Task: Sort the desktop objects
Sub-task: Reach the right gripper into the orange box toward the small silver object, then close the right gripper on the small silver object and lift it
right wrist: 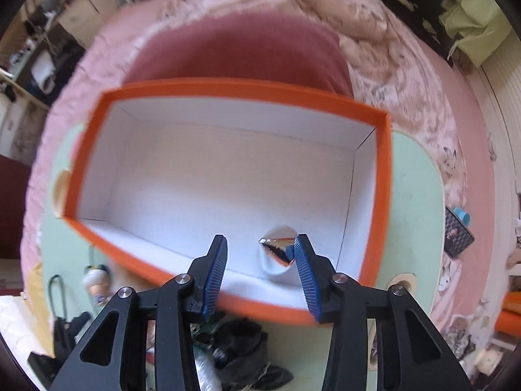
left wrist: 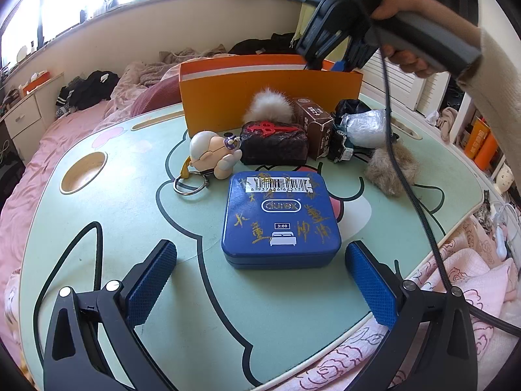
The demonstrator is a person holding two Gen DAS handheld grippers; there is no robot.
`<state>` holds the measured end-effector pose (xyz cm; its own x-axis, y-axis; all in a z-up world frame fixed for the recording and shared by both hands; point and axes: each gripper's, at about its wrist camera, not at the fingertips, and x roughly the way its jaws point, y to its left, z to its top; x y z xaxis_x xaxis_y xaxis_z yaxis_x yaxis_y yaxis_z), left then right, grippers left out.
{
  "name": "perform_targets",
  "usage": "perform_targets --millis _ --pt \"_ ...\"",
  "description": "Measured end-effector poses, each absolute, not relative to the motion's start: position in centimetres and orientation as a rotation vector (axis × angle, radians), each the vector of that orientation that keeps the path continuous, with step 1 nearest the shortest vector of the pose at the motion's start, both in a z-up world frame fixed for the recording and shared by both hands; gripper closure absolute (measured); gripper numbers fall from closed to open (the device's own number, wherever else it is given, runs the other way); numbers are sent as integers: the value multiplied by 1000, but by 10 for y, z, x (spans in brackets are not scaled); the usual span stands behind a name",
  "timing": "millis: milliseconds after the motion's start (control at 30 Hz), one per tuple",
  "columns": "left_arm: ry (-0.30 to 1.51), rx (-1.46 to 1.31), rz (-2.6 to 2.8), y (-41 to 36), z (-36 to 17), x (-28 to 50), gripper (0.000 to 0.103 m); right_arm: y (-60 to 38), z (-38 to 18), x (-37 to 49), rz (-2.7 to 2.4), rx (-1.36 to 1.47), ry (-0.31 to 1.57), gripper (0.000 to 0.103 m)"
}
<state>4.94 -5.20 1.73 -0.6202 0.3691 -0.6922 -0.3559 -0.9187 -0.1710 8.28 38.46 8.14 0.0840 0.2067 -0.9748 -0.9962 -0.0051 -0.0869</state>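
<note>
Colours on the pale green counter

Ahead of the left hand-held gripper, with blue ribbed pads on black arms, lies a blue square tin with gold scribbles and a white barcode; beyond it an orange cardboard box, white inside; pink floral bedding beside.

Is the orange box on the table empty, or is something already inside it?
Not empty. The right wrist view looks down into the orange box: one small shiny packet lies on its white floor near the front wall; the rest is bare.
</note>
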Motion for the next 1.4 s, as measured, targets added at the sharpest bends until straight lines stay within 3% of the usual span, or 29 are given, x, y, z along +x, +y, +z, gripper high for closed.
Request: perform_targets --millis 667,733,800,967,1400 --pt "-10 -1074 2501 -51 17 49 0 390 84 78 1155 -1163 913 61" --pt "-9 -1074 2500 -51 17 49 0 393 83 78 1142 -1180 928 64" --pt "-8 -1073 2499 -51 17 49 0 395 76 74 1127 -1232 949 83" --pt "-3 -1071 2494 -52 17 50 0 387 68 73 1162 -1237 956 83" --pt "6 -1068 2486 -51 17 50 0 373 81 76 1270 -1099 962 102"
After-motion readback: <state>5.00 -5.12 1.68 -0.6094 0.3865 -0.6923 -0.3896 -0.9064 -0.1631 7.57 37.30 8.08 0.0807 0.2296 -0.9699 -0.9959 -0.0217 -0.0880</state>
